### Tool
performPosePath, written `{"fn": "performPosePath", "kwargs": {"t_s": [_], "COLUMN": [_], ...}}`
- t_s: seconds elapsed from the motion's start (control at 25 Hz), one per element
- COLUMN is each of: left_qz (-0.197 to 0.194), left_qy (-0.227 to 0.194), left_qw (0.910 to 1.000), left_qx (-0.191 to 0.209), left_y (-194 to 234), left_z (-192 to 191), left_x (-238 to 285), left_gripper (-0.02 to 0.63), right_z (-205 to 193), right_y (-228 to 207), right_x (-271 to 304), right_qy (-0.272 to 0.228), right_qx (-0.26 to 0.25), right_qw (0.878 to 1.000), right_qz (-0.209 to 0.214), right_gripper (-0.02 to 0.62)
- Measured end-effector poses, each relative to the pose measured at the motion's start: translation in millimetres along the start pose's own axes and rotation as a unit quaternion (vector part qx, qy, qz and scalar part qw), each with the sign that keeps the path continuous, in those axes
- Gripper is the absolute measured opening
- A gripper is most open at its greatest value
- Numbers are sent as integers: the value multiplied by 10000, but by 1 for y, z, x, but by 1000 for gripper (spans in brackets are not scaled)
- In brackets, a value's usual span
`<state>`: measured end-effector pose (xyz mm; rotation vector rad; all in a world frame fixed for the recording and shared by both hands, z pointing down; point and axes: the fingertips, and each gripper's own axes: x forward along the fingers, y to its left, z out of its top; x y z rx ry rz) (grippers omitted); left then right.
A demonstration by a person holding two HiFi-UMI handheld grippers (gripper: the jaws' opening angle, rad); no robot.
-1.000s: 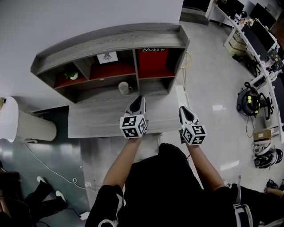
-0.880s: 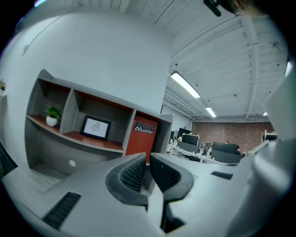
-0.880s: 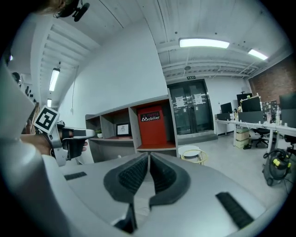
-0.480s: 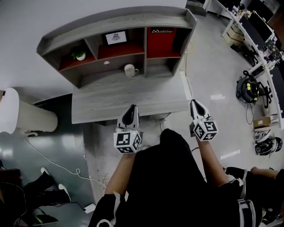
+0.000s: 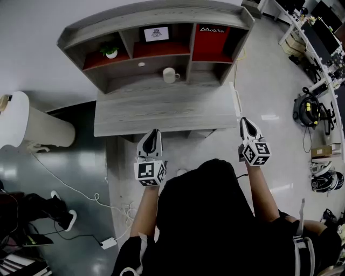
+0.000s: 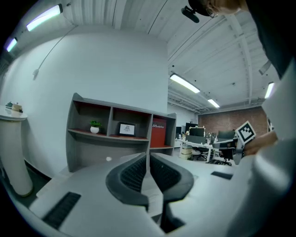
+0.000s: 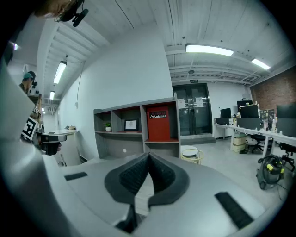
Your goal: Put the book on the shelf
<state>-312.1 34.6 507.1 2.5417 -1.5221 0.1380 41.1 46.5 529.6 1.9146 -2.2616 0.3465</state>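
Observation:
The red book (image 5: pixel 211 40) marked "Mobilier" stands upright in the right compartment of the grey shelf unit (image 5: pixel 156 13) at the back of the desk (image 5: pixel 161 110). My left gripper (image 5: pixel 152 131) is shut and empty, just off the desk's front edge. My right gripper (image 5: pixel 246 121) is also shut and empty, beyond the desk's right front corner. In the left gripper view the shut jaws (image 6: pixel 148 159) point at the shelf, with the book (image 6: pixel 158 135) far ahead. In the right gripper view the shut jaws (image 7: pixel 149 159) sit below the book (image 7: pixel 158 124).
A white mug (image 5: pixel 170 75) stands in the shelf's low niche; a small plant (image 5: pixel 110 52) and a framed picture (image 5: pixel 155 34) occupy the upper compartments. A white cylinder (image 5: pixel 21 129) stands left of the desk. Cables (image 5: pixel 81 205) lie on the floor. A vacuum cleaner (image 5: pixel 307 110) is at right.
Both grippers have drawn back from over the desk towards the person, the left one farther. The desk and shelf now lie further ahead in the head view.

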Motion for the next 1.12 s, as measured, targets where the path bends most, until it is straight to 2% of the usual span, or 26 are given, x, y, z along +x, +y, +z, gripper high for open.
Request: {"fn": "performPosePath", "kwargs": {"t_s": [0.12,0.28,0.48,0.76,1.12], "left_qz": [162,253,330,396,255], "left_qy": [103,128,147,137,113], "left_qw": [9996,9996,9993,9991,9995], "left_qx": [187,80,-2,-49,-112], "left_y": [5,1,-17,-66,-150], "left_z": [-5,-13,-13,-11,-14], "left_x": [-4,1,12,34,69], "left_gripper": [26,26,26,26,12], "right_z": [4,7,3,-3,-8], "right_y": [7,2,-26,-83,-154], "right_x": [5,6,-6,-21,-38], "right_qy": [-67,-200,-192,-120,-103], "right_qx": [-128,-162,-149,-109,-27], "right_qw": [9998,9993,9994,9996,9995], "right_qz": [155,263,236,231,295], "right_gripper": [0,0,0,0,0]}}
